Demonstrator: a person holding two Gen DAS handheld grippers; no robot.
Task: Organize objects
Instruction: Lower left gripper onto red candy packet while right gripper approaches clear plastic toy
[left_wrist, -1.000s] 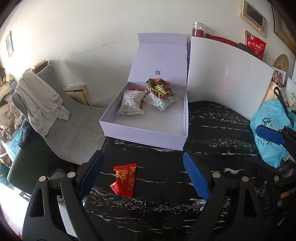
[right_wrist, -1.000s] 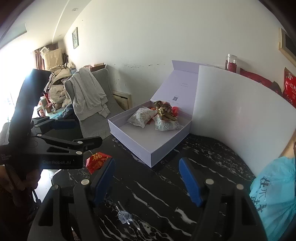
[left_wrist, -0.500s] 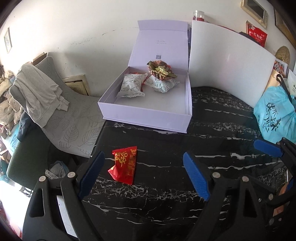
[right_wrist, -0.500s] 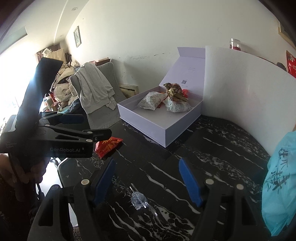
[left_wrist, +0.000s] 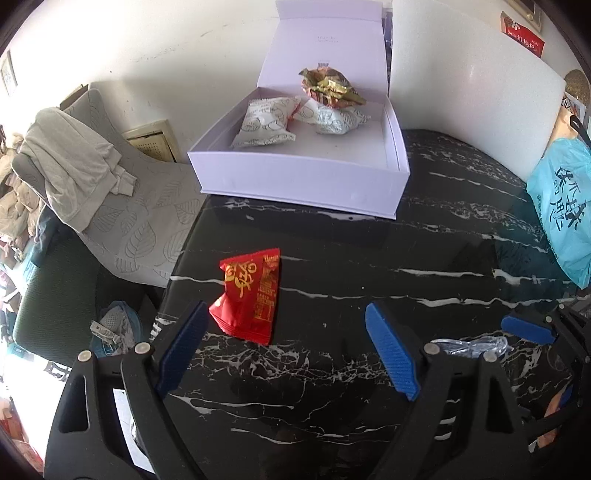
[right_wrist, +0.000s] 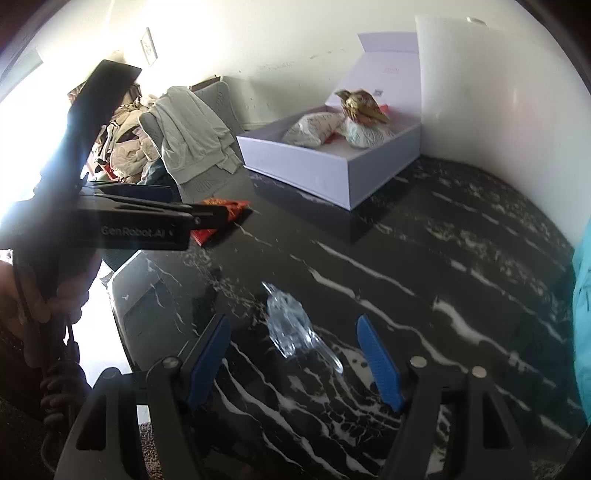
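Both wrist cameras look steeply down, close over the black table (left_wrist: 332, 258); both share the box (right_wrist: 332, 173), upper frame, seemingly right-shifted rightward view.

Black marble table (left_wrist: 424, 236) with white veins. Directly on it: 1 open lilac box (left_wrist: 303, 181) at far edge, 1 red snack packet (left_wrist: 249, 295) near left edge, 1 clear plastic wrapper (right_wrist: 288, 325), 1 blue bag (left_wrist: 561, 206) at right.

My right gripper (right_wrist: 293, 345) hangs open over a clear plastic wrapper (right_wrist: 290, 325); lavender box (right_wrist: 332, 162) at one o'clock.
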